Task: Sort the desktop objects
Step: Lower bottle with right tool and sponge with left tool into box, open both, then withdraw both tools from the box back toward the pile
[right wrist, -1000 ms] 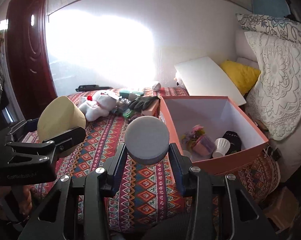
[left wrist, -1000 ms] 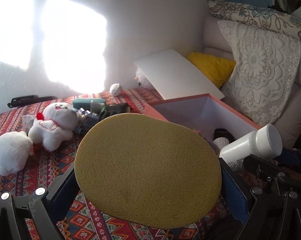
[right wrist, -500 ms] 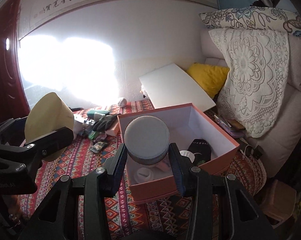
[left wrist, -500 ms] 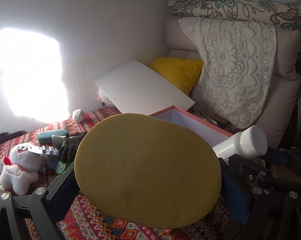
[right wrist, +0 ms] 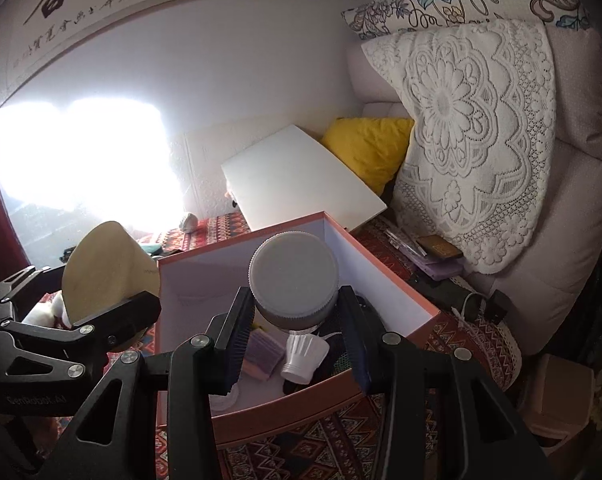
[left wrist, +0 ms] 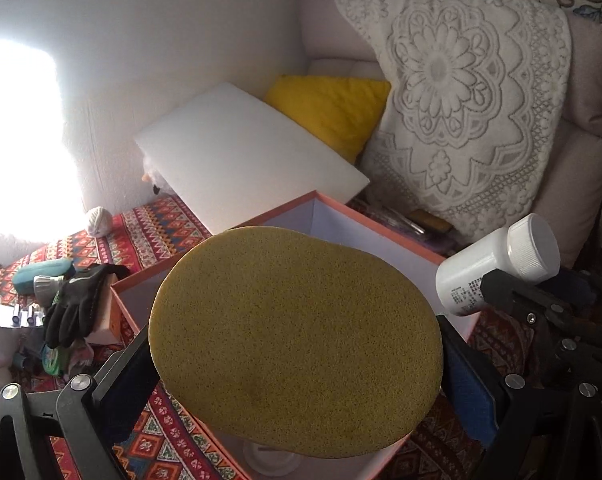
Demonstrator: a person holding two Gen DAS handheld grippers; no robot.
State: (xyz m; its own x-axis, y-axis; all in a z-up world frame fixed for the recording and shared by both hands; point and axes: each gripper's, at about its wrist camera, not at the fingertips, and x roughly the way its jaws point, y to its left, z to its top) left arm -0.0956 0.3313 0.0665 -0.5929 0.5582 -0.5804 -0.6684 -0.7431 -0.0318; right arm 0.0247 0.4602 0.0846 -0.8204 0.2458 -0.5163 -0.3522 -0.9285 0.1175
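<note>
My left gripper (left wrist: 297,364) is shut on a yellow oval sponge (left wrist: 293,340) and holds it above the near left part of the pink open box (left wrist: 341,208). The sponge also shows in the right wrist view (right wrist: 105,268). My right gripper (right wrist: 297,320) is shut on a white bottle with a ribbed cap (right wrist: 293,276), held over the pink box (right wrist: 381,280). The bottle also shows in the left wrist view (left wrist: 497,264). Inside the box lie a white shuttlecock (right wrist: 303,356), a purple block (right wrist: 263,350) and a dark item.
A black glove (left wrist: 81,300), a teal case (left wrist: 41,276), a small white ball (left wrist: 100,220) and other clutter lie on the patterned cloth (left wrist: 149,232) left of the box. A white board (left wrist: 245,160), a yellow cushion (left wrist: 333,108) and a lace-covered sofa (left wrist: 481,100) stand behind.
Both grippers have moved right and forward, from over the patterned cloth to over the pink box. The sponge and bottle stay held. The plush toys have left the left wrist view.
</note>
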